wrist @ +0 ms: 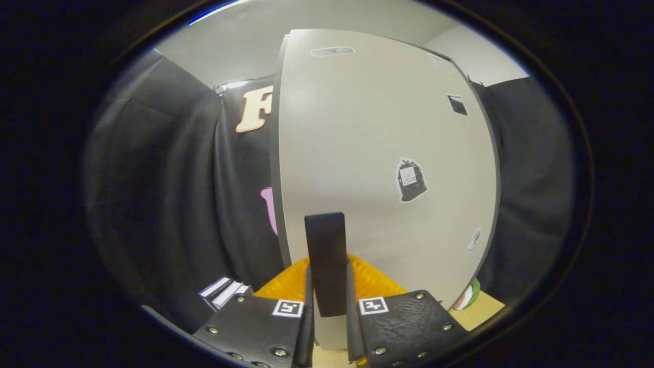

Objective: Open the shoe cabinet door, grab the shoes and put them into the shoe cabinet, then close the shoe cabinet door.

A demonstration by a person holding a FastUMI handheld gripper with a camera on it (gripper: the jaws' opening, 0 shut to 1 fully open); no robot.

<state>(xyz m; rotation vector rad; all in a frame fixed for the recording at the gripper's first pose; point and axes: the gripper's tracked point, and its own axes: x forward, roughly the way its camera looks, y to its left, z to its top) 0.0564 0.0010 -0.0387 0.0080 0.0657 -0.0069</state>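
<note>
Tool: the tool [329, 312] has its 2 fingers pressed on a dark handle [325, 263] – 1 finger on each side of it.
Handle: an upright dark bar, standing on the pale door [378, 153] just ahead of the fingers.
Door: it looks turned a little, its left edge is towards the camera; I cannot tell how far it is open.
Cabinet: the inside is hidden behind the door.
Shoes: I cannot point to any shoe; something green and white [467, 296] peeks out low at the door's right edge, too small to name.
Progress: I judge step 1 – opening the door – is in hand.
Left: take the shoes, put them in, close the door.
</note>
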